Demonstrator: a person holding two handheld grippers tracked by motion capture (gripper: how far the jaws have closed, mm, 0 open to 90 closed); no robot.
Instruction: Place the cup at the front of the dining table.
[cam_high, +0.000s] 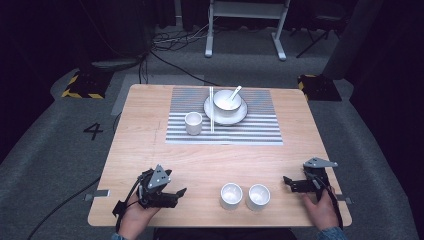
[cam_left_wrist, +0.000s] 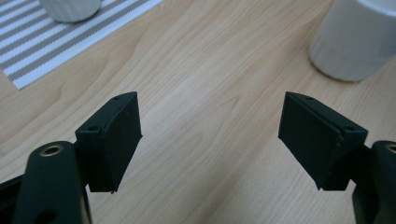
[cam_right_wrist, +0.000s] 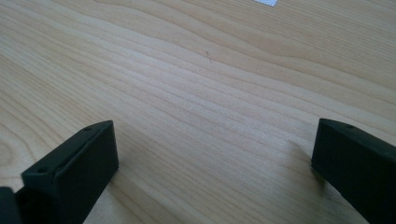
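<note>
Cups sit near table's front edge, between both spread, empty tools.

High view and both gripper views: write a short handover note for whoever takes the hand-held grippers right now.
Left hand-held gripper: jaws open, nothing between them, low at the table's near left.
Right hand-held gripper: open, nothing held, resting at the near right.
Two white cups stand side by side at the near edge, untouched.
Done: striped placemat carries a third cup, plate, bowl with spoon, chopsticks.
Left: probably the two near cups.
</note>
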